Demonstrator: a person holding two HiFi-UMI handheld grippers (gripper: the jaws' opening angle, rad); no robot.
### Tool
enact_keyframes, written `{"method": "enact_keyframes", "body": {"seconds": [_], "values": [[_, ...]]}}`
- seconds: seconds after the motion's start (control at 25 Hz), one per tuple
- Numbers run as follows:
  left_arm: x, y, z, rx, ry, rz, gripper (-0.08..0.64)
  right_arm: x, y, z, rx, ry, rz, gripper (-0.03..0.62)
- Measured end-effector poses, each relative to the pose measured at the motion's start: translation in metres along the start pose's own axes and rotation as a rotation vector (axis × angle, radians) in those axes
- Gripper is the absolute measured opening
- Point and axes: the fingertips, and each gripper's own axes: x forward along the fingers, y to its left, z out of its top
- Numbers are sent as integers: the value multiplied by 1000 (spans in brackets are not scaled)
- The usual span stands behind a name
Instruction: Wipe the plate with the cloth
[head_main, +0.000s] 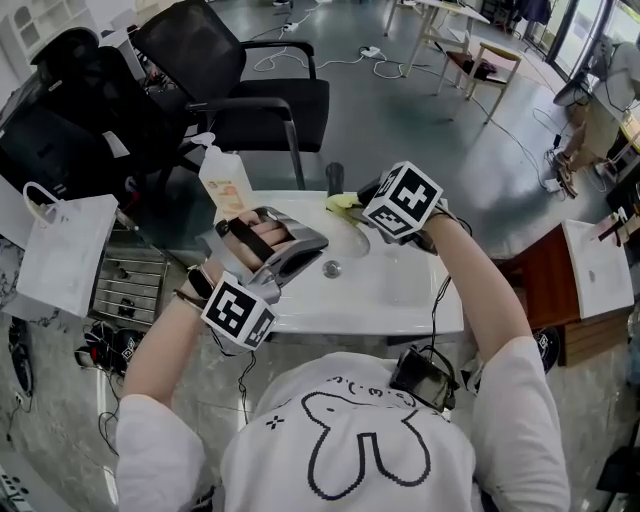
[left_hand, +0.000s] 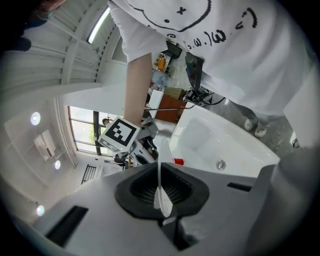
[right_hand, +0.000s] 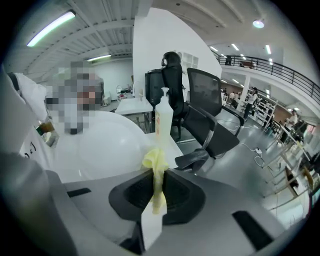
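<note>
Currently, the round white plate (right_hand: 102, 145) is held lifted off the white surface (head_main: 400, 290). Its rim is clamped edge-on between the clenched fingers (left_hand: 137, 187) of the left gripper (left_hand: 161, 187). The crumpled pale-yellow cloth (right_hand: 155, 167) is pinched in the right gripper (right_hand: 156, 195); its fingers are closed on the cloth, and a loose tuft projects beyond the tips. In the right gripper view the plate's face is presented just beyond that tuft; whether cloth and plate touch cannot be told. In the head view both grippers are seen close together above the surface. A white plastic pump bottle (head_main: 226, 184) and a black office chair (head_main: 255, 90) stand behind, apart from the work.

The step in hand is judged to be the bringing of cloth to plate for wiping. Only the projecting tuft should be laid on the plate's face, so that the hard fingers are not scraped across it. Pressure should be light and directed toward the clamped edge. The plate is supported at one point of its rim only, and it could be levered out of the grip. Overlapping arcs from centre to rim are advised, with the plate rolled by the left hand to present unwiped parts.
</note>
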Motion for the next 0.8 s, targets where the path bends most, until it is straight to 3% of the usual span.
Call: {"method": "enact_keyframes", "body": {"seconds": [0.28, 0.56, 0.8], "values": [[18, -27, -11, -309, -17, -16, 18, -7, -14, -23, 125, -73, -101, 51], [44, -57, -33, -724, -33, -37, 18, -4, -17, -40, 260, -168, -147, 51], [69, -80, -47, -972, -45, -60, 18, 5, -22, -65, 342, -201, -199, 51]]}}
